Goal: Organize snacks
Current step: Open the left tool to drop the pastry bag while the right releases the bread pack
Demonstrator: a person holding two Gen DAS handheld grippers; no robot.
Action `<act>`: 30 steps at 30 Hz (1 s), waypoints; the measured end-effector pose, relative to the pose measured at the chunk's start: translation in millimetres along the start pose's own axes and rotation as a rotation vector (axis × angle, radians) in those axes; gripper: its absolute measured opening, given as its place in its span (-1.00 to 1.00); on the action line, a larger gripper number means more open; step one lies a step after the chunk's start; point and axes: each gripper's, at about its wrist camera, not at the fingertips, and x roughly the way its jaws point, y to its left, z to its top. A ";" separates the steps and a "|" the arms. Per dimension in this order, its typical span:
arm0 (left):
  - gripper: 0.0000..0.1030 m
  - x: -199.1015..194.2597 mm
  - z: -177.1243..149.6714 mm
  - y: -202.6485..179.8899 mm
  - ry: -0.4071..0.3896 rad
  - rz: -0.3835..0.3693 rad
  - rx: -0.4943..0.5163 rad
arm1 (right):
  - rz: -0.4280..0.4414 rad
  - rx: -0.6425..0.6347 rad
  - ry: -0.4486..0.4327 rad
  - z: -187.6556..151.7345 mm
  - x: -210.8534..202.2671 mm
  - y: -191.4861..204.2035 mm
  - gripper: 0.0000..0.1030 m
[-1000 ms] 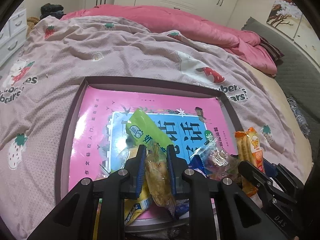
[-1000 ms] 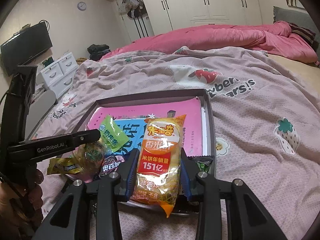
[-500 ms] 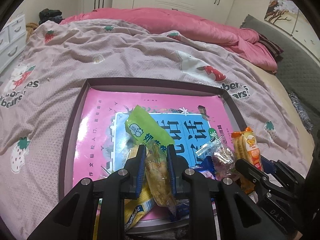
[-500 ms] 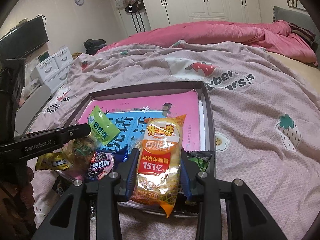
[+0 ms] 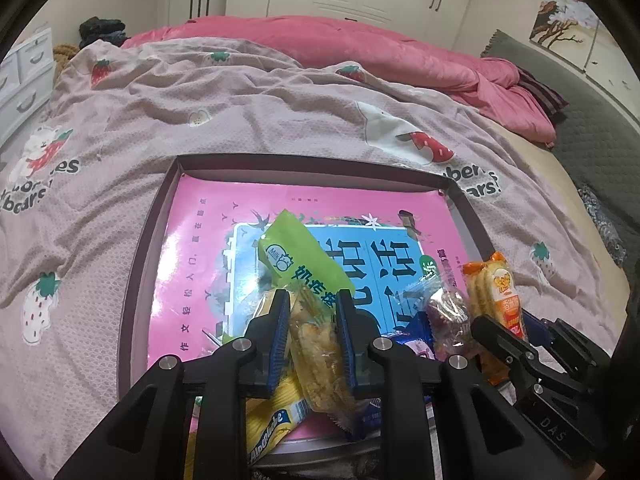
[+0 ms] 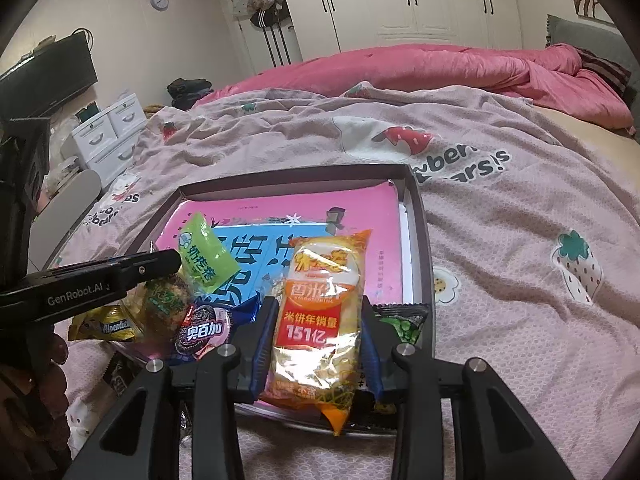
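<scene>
A shallow dark tray [image 5: 136, 280] lined with a pink and blue book cover lies on the bed. My left gripper [image 5: 310, 300] is shut on a clear-wrapped golden pastry snack [image 5: 316, 356] over the tray's near edge. A green milk-candy packet [image 5: 300, 260] lies just ahead of it. My right gripper [image 6: 318, 312] is shut on an orange rice-cracker packet [image 6: 320, 312] and holds it upright over the tray's [image 6: 420, 216] near right corner. The left gripper also shows in the right wrist view [image 6: 152, 264].
Near the front of the tray lie a yellow Alpenliebe packet [image 5: 272, 424], a blue Oreo-style cookie pack [image 6: 208, 328], a clear bag of dark sweets [image 5: 448, 316] and a dark green pea packet [image 6: 404, 324]. A pink strawberry blanket [image 5: 240, 120] surrounds the tray.
Both grippers keep their snacks and have drawn back a little toward me, so the tray sits slightly farther up in both views.
</scene>
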 end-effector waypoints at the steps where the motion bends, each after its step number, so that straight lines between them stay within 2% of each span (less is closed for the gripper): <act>1: -0.52 -0.3 -0.1 -0.2 0.000 0.000 0.002 | 0.000 0.001 -0.001 0.0 0.4 0.1 -0.25; 5: -0.50 -1.4 -0.2 -0.8 0.003 0.000 0.004 | 0.006 0.007 -0.002 0.5 -1.7 -0.4 -0.24; 8: -0.43 -3.0 0.0 -1.4 0.005 0.000 0.007 | 0.010 0.013 -0.006 1.5 -3.7 -1.4 -0.12; 12: -0.31 -5.7 0.2 -3.3 -0.001 0.006 0.016 | 0.008 0.017 -0.014 2.3 -5.8 -2.2 -0.11; 19: -0.22 -10.8 2.8 -3.8 -0.013 0.012 0.018 | 0.001 0.025 -0.031 3.5 -10.9 -4.9 -0.04; 24: 0.00 -19.3 5.8 -3.9 -0.036 0.012 0.020 | 0.000 0.038 -0.048 6.1 -16.4 -7.2 0.01; 30: 0.12 -28.5 8.2 -7.6 -0.054 0.027 0.034 | -0.007 0.044 -0.072 9.2 -25.0 -8.8 0.08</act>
